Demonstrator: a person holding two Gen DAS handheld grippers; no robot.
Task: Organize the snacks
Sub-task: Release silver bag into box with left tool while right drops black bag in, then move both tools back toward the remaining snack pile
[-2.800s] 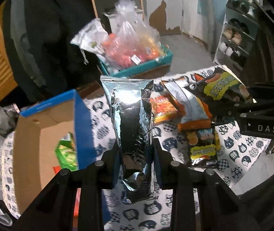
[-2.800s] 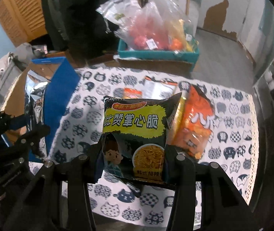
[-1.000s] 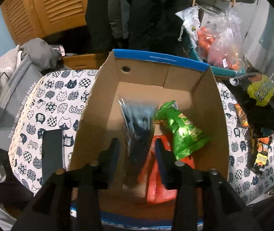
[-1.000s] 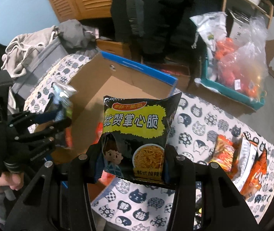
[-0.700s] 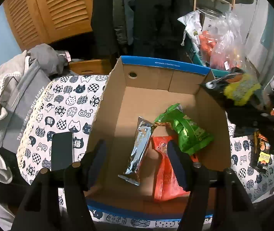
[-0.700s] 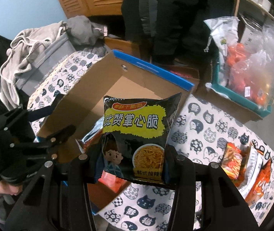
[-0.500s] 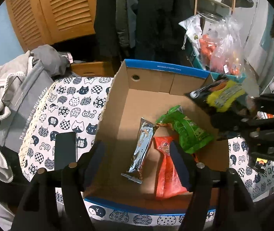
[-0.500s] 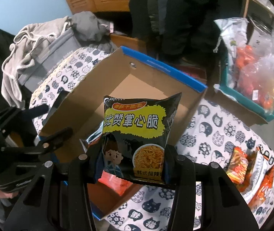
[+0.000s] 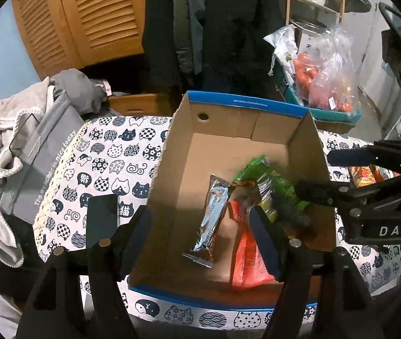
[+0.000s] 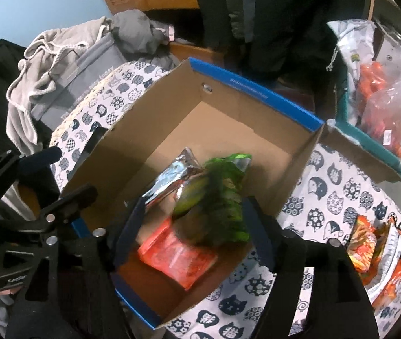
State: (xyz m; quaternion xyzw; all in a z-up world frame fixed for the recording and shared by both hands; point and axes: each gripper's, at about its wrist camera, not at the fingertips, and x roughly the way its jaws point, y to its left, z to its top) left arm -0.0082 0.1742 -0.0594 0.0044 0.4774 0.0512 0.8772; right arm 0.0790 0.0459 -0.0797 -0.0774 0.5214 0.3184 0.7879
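**A:** Where are the snacks at this moment?

**B:** Most of what shows sits in the cardboard box at the centre of both views. Inside lie a silver packet, a green bag and an orange packet, piled toward the lower right of the box floor. The green bag is blurred in the right wrist view, and a dark shape seems to lie on it; I cannot tell what it is. More loose snacks lie on the cat-print tablecloth at the right edge of that view.

**A:** And the two tools?

**B:** The left gripper hangs above the box, jaws spread, nothing between them. The right gripper is also over the box; its jaws are opening and nothing is pinched in them.

**A:** So which step is this?

**B:** It reads as the release into the box. The next move likely calls for swinging out to the loose snacks at the right and closing on one squarely, since thin foil slips easily.
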